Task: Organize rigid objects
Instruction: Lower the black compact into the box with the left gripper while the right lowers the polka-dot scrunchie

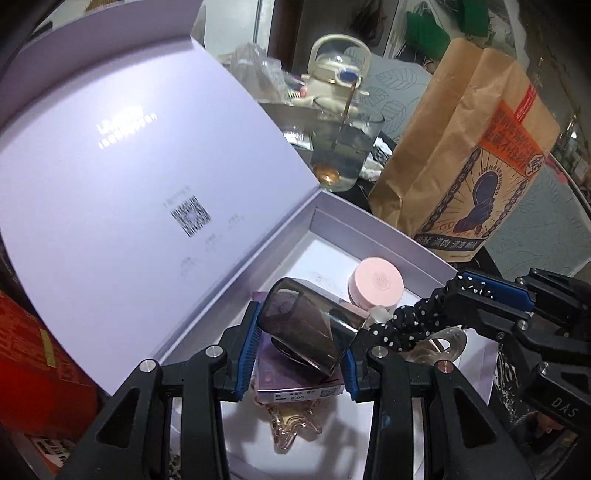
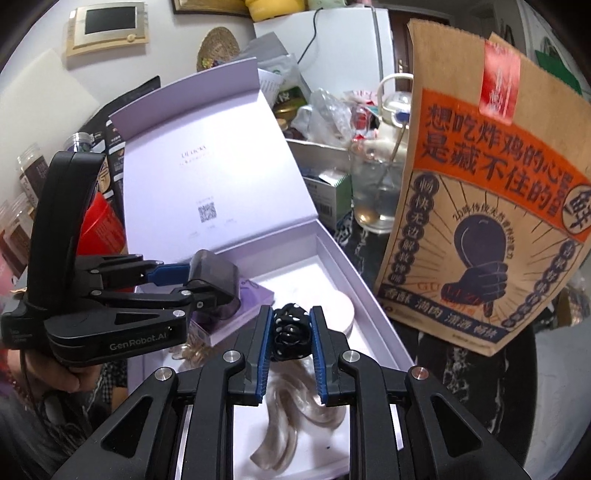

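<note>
The wall (image 2: 44, 66) is white, and on it hangs a panel with a dark screen in a cream frame (image 2: 109, 27). A white refrigerator (image 2: 347, 55) stands behind the crowded, dark patterned desk (image 2: 351, 240).

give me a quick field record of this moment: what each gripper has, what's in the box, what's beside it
left gripper: shut on smoky translucent case, above the box
right gripper: shut on polka-dot scrunchie
white box: lid open
inside box: pink round jar, purple packet, clear hair clip
beside box: brown paper bag, glass with spoon
</note>
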`<action>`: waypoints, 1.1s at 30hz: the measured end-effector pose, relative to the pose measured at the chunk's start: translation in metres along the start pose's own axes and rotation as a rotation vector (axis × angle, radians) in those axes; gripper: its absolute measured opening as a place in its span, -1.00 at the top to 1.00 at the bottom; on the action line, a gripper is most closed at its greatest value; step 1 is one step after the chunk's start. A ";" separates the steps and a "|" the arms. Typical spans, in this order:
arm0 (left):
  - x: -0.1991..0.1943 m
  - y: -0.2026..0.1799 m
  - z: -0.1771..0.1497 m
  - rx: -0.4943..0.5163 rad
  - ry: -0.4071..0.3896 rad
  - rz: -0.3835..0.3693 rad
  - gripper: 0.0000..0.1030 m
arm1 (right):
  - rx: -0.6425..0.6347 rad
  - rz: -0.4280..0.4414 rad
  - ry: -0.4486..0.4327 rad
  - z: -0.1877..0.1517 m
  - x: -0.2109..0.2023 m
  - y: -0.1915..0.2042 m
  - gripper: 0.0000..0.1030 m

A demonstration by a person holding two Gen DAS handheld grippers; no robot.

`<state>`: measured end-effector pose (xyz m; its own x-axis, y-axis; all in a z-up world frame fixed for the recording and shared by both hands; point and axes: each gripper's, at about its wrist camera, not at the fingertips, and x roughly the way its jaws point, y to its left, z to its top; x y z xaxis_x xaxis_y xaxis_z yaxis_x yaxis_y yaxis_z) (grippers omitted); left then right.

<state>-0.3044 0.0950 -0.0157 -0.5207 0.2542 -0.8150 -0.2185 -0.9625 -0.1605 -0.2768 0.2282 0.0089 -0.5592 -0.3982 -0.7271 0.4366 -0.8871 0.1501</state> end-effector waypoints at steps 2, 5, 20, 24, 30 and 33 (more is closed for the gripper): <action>0.004 0.000 0.000 -0.001 0.027 -0.002 0.26 | 0.012 -0.006 0.007 0.000 0.001 -0.003 0.52; 0.007 0.000 0.000 -0.014 0.048 -0.001 0.26 | 0.018 -0.023 0.000 -0.001 -0.003 -0.004 0.35; -0.008 -0.004 -0.002 0.002 0.015 0.034 -0.59 | 0.011 -0.040 -0.027 0.002 -0.012 -0.003 0.27; -0.013 -0.006 0.000 0.010 0.007 0.055 -0.59 | 0.017 -0.061 -0.035 0.002 -0.016 -0.002 0.21; -0.029 -0.010 0.001 0.015 -0.031 0.078 -0.59 | 0.016 -0.053 -0.054 0.003 -0.023 0.003 0.19; -0.040 -0.010 0.002 0.005 -0.069 0.092 -0.59 | 0.012 -0.063 -0.062 0.003 -0.030 0.007 0.19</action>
<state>-0.2829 0.0947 0.0191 -0.5942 0.1711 -0.7859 -0.1715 -0.9816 -0.0840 -0.2592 0.2336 0.0337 -0.6283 -0.3549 -0.6923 0.3907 -0.9135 0.1137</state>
